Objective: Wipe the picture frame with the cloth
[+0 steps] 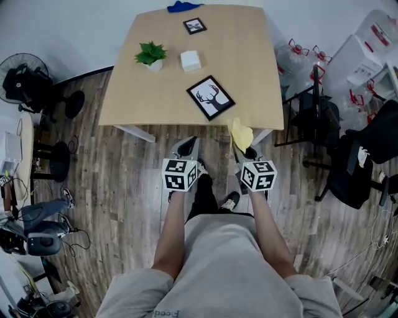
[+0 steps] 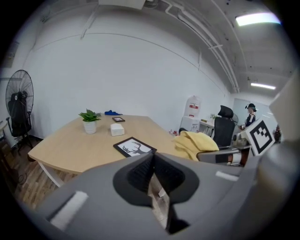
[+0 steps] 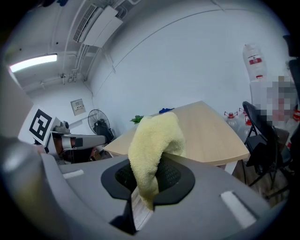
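A black picture frame [image 1: 210,97] with a deer silhouette lies flat near the table's front edge; in the left gripper view the picture frame [image 2: 134,147] is ahead of the jaws. My right gripper [image 1: 244,146] is shut on a yellow cloth [image 1: 241,135], which it holds in the air just short of the table edge, right of the frame. Seen close in the right gripper view, the cloth [image 3: 154,149] droops over the jaws of the right gripper [image 3: 157,165]. My left gripper [image 1: 188,145] hangs short of the table, and in its own view the left gripper [image 2: 152,161] is shut with nothing in it.
On the wooden table [image 1: 130,99] stand a potted plant [image 1: 150,54], a white box [image 1: 191,60], a small frame [image 1: 194,25] and a blue cloth [image 1: 182,7] at the far edge. Office chairs [image 1: 360,155] stand to the right, a fan [image 1: 22,77] to the left.
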The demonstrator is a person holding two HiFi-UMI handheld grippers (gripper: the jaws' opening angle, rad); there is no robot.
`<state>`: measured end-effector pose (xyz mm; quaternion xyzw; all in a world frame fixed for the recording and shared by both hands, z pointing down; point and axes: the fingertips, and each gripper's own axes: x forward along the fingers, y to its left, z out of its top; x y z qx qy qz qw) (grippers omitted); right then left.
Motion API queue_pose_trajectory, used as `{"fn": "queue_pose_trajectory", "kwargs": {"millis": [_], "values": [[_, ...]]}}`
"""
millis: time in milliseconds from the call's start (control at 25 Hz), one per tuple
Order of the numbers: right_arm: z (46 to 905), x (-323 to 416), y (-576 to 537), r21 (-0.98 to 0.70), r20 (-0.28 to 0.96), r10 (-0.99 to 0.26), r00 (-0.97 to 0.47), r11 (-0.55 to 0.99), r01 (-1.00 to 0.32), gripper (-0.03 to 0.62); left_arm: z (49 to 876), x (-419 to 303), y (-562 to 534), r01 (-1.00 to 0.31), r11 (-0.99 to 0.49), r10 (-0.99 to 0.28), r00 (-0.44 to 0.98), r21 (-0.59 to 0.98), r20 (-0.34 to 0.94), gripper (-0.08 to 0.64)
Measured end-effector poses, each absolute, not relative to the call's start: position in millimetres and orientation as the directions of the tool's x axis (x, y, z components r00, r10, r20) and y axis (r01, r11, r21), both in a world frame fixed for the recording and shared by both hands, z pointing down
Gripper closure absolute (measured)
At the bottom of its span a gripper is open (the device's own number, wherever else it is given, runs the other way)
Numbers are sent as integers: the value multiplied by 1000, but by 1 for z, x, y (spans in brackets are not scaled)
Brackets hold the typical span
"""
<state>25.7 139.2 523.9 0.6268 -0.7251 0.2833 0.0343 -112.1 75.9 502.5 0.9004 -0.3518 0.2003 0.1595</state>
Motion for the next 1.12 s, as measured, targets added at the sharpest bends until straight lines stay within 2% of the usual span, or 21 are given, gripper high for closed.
{"fn": "queue_pose_trajectory", "kwargs": {"millis": [1120], "values": [[504, 32, 176, -334, 365, -904, -223, 96, -938, 541, 490, -107, 107, -687, -717, -576, 678, 116, 458, 508]]}}
